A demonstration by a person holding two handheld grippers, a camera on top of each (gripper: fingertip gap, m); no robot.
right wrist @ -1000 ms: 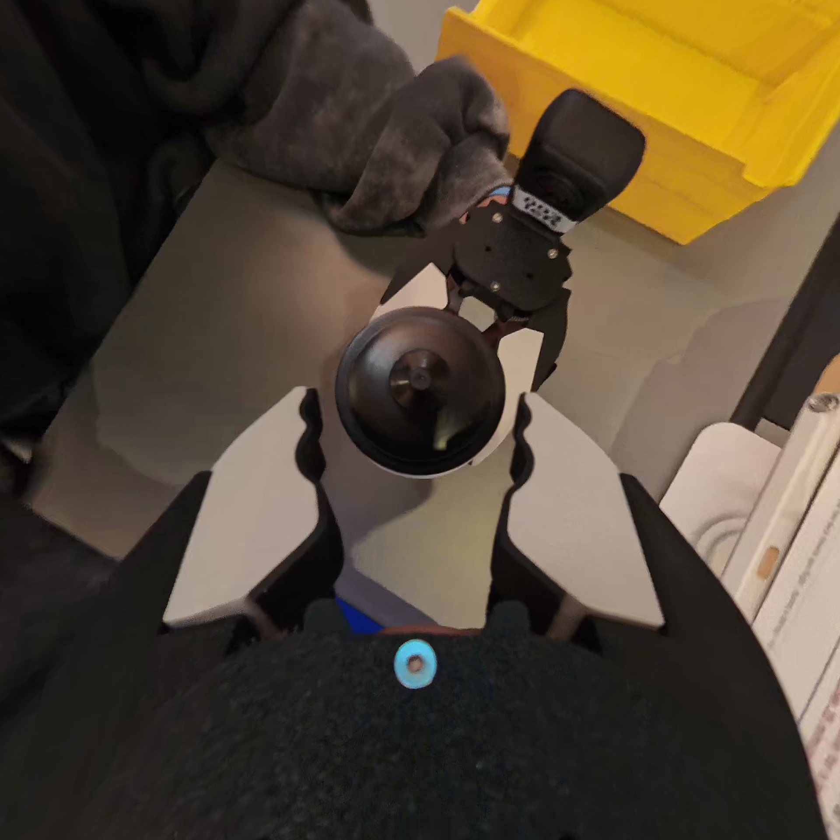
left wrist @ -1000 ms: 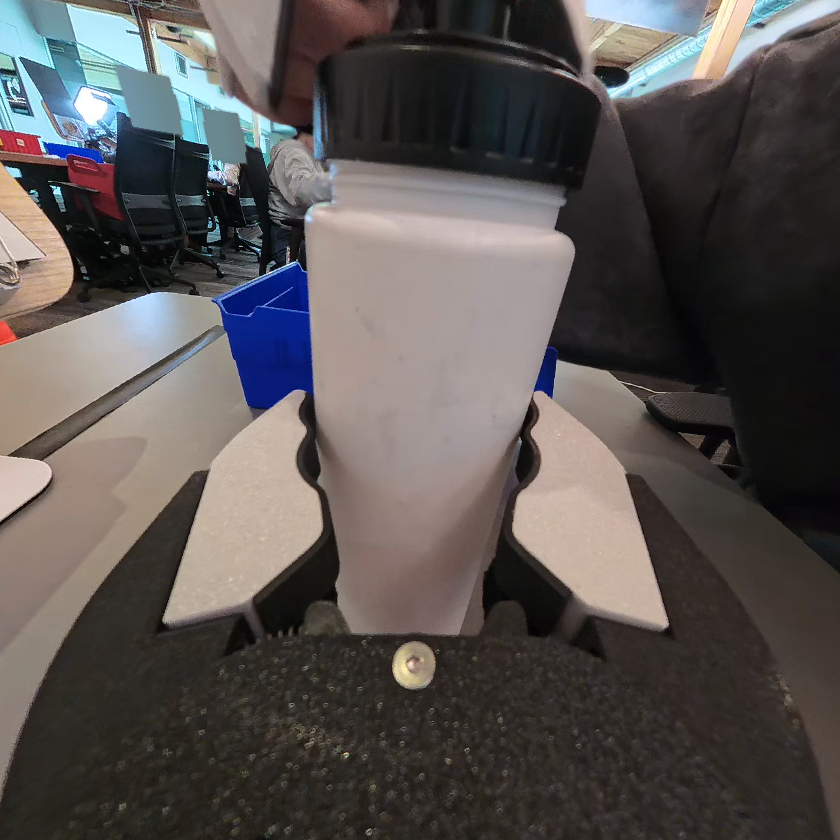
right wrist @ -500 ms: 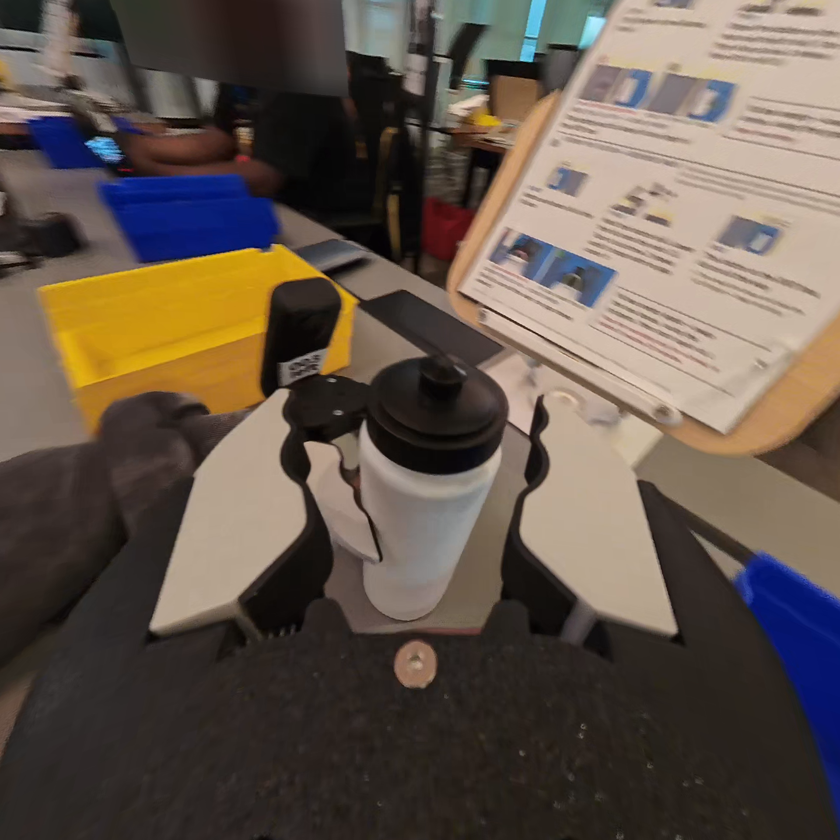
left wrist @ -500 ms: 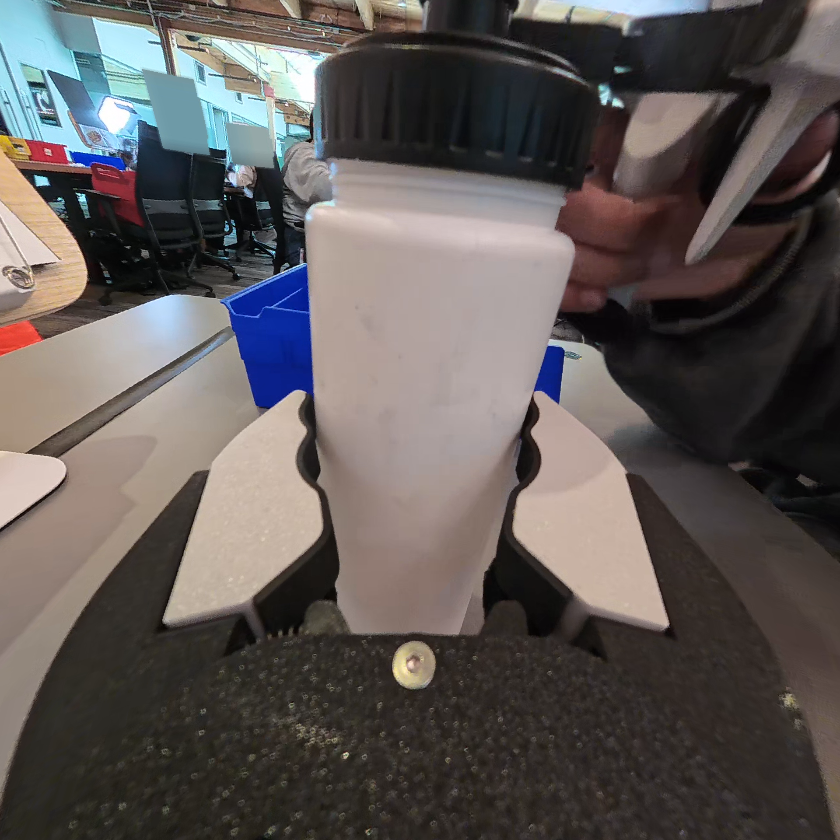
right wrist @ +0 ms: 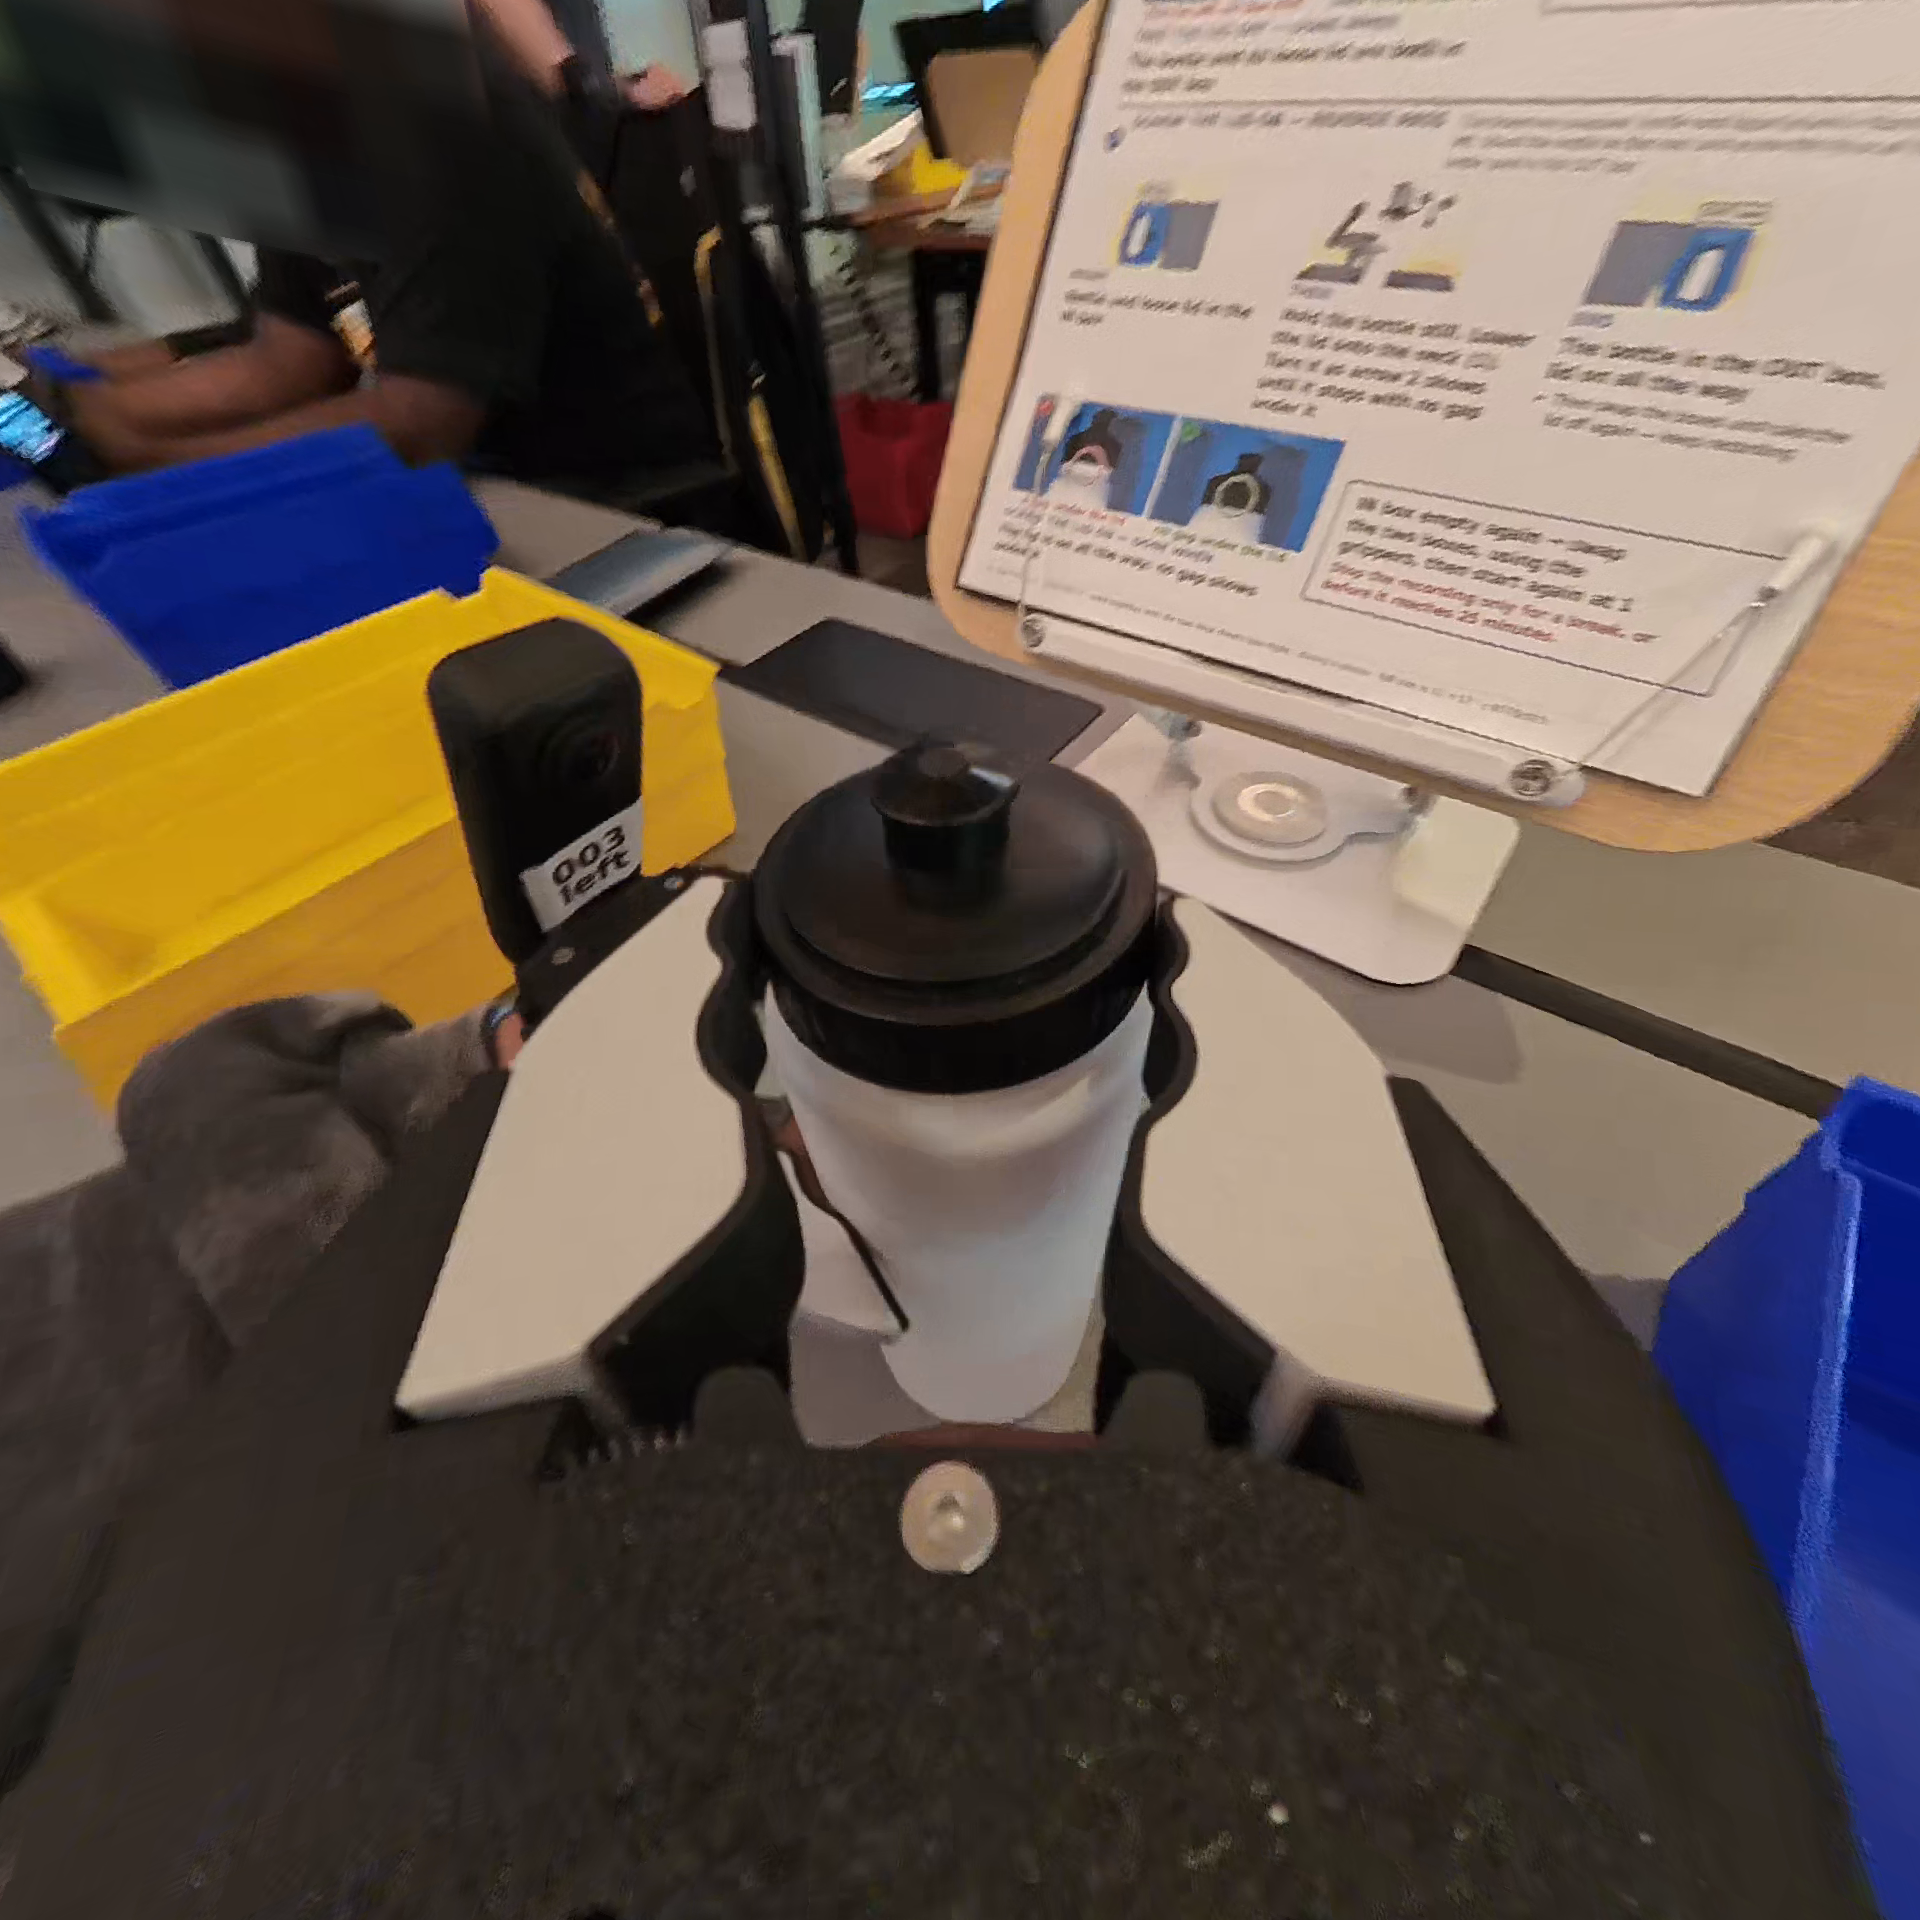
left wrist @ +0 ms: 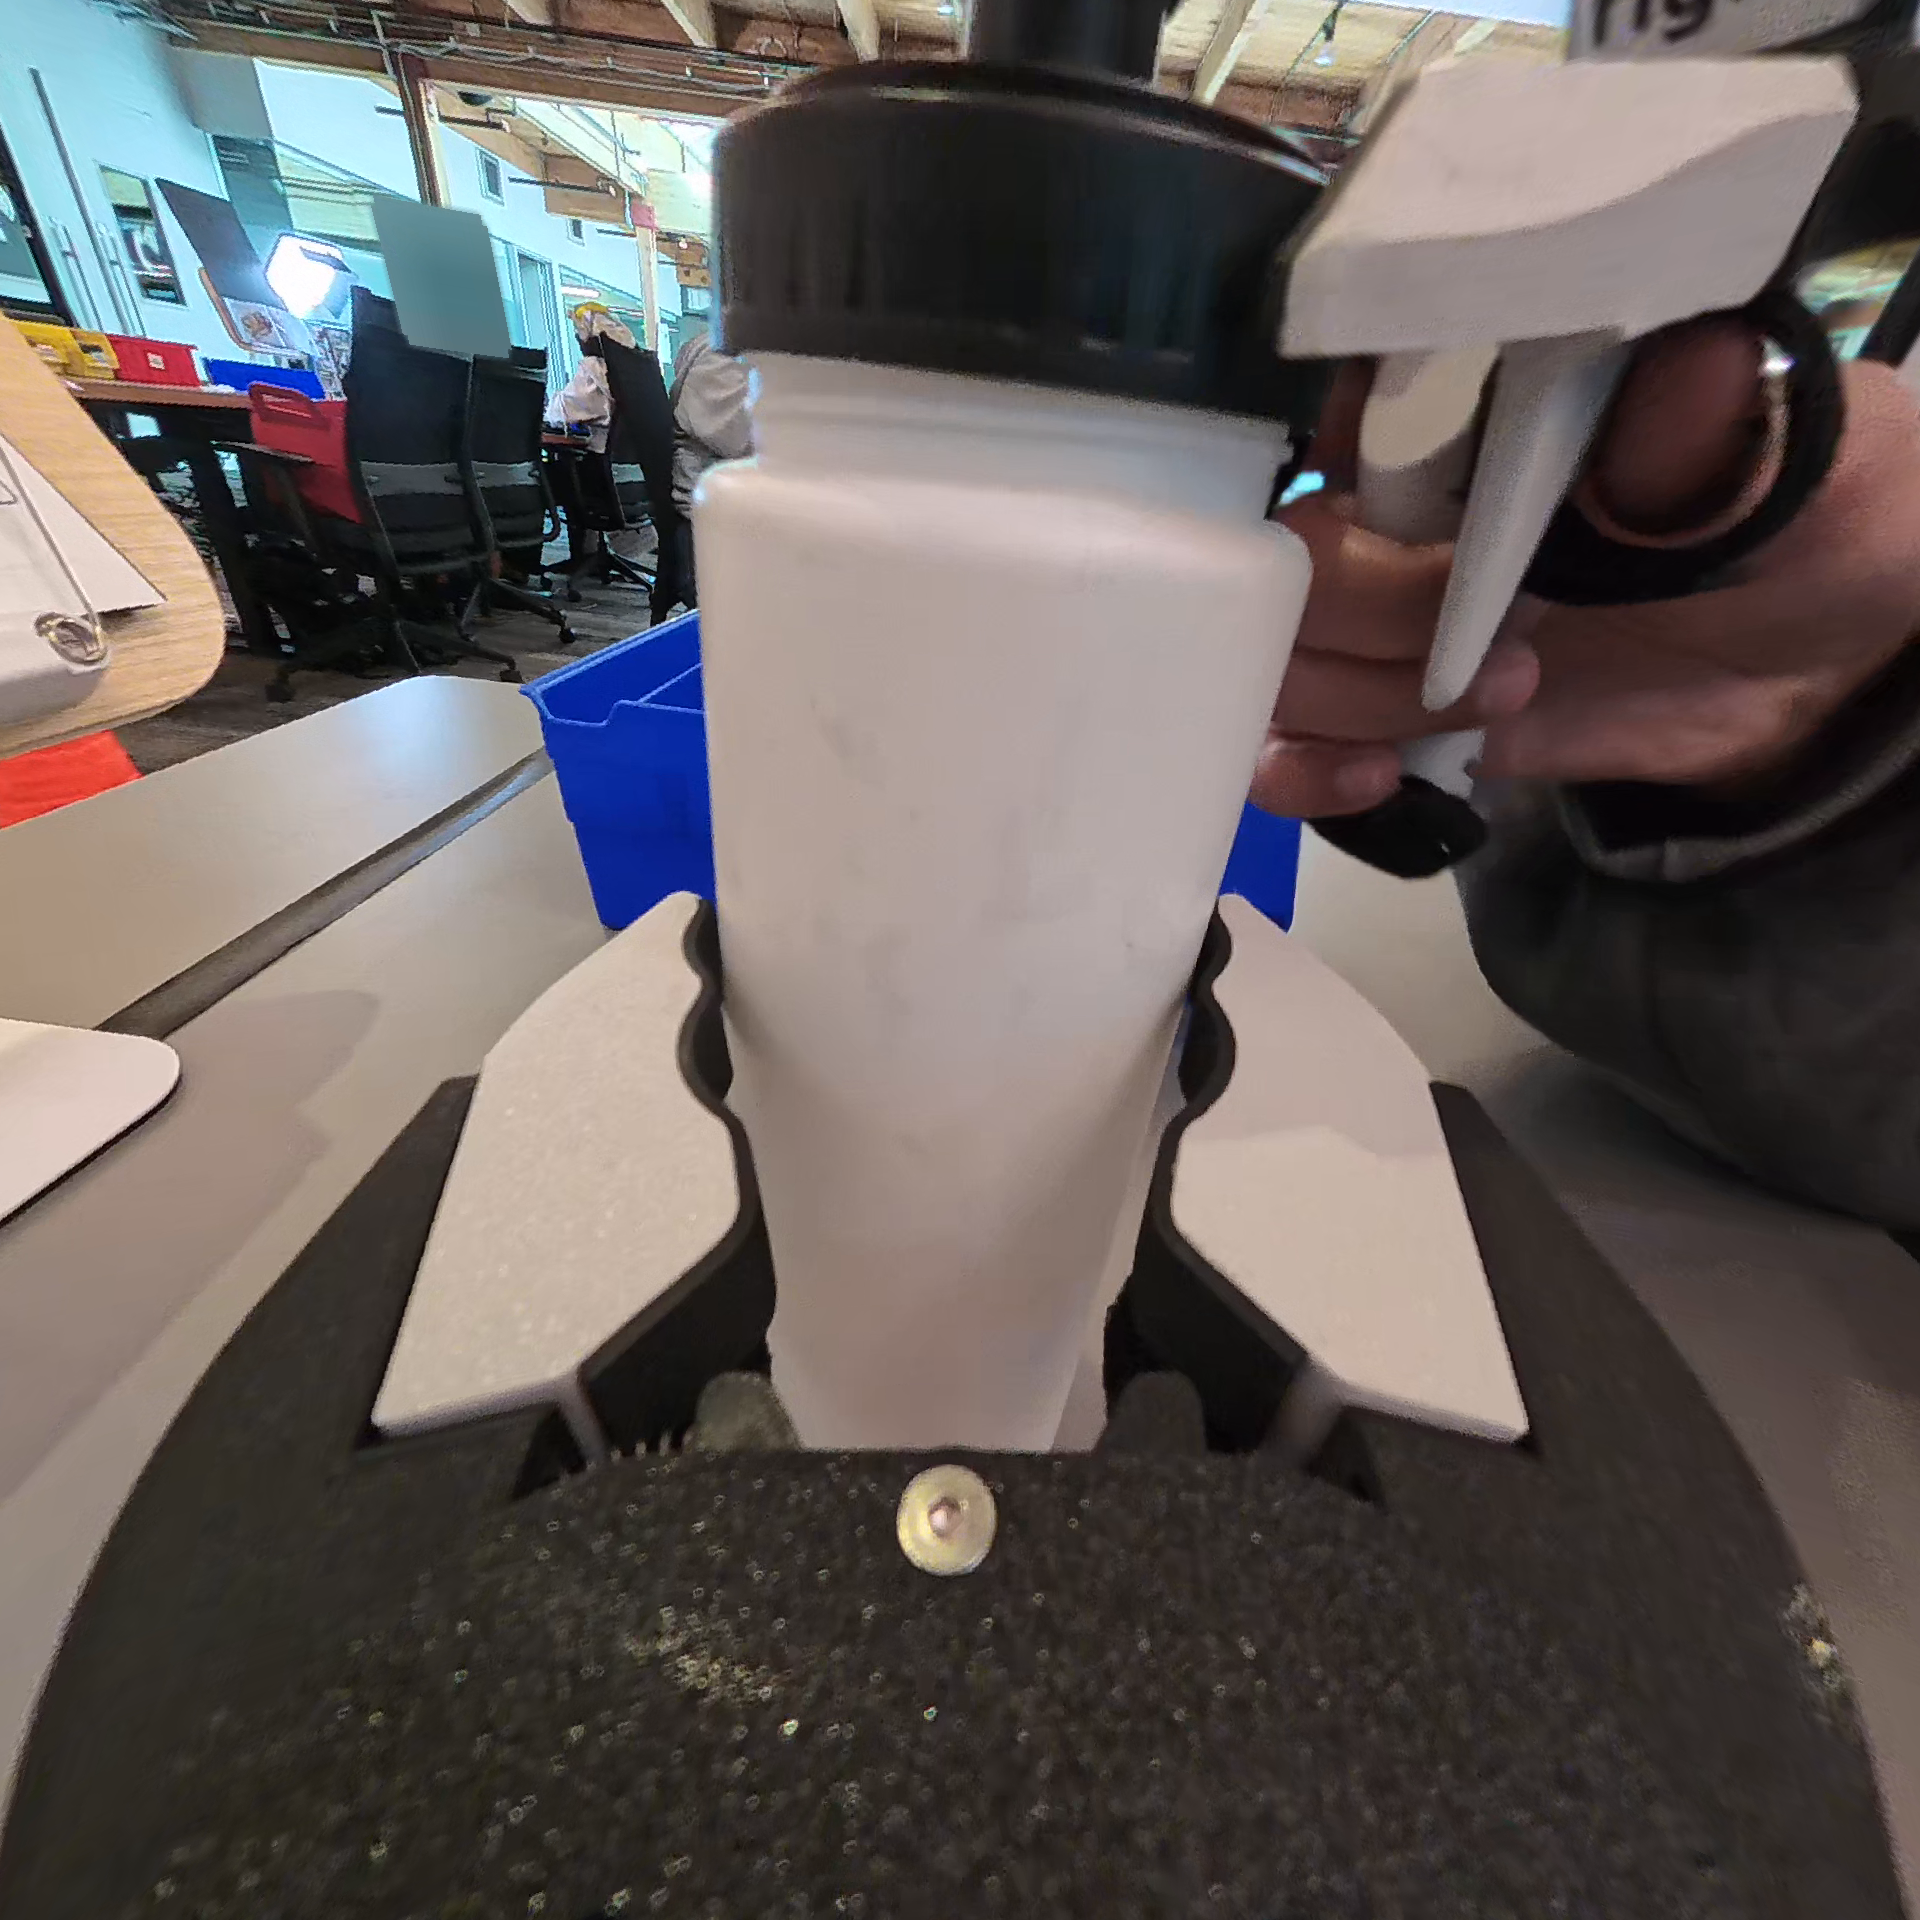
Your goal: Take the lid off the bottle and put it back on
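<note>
Nearest to us, the left gripper [left wrist: 956,1039] has its jaws clamped on the lower body of the white bottle [left wrist: 987,883], which we hold upright just above or on the grey bench [left wrist: 312,1039]; the base is hidden, so we cannot tell whether it rests there. We judge this low grip is chosen to keep the bottle from turning and to leave the neck and top free.

At the top, the black lid [right wrist: 951,935] sits on the bottle, seemingly seated with no gap showing below it. The right gripper [right wrist: 951,982] comes in level with it, one finger on each side of the ribbed rim. Its jaws look drawn in against the lid, though blur leaves us unsure how firmly they bite. We take this as the grasp ahead of unscrewing, since the lid is on and the body is braced; whether it has been off once already we cannot tell.

Beyond the bottle stands a yellow bin [right wrist: 260,831] to one side and a blue bin [left wrist: 623,769] behind, likely for staging. Farther back a tilted instruction board [right wrist: 1455,416] faces us, and then office chairs [left wrist: 436,499]
</note>
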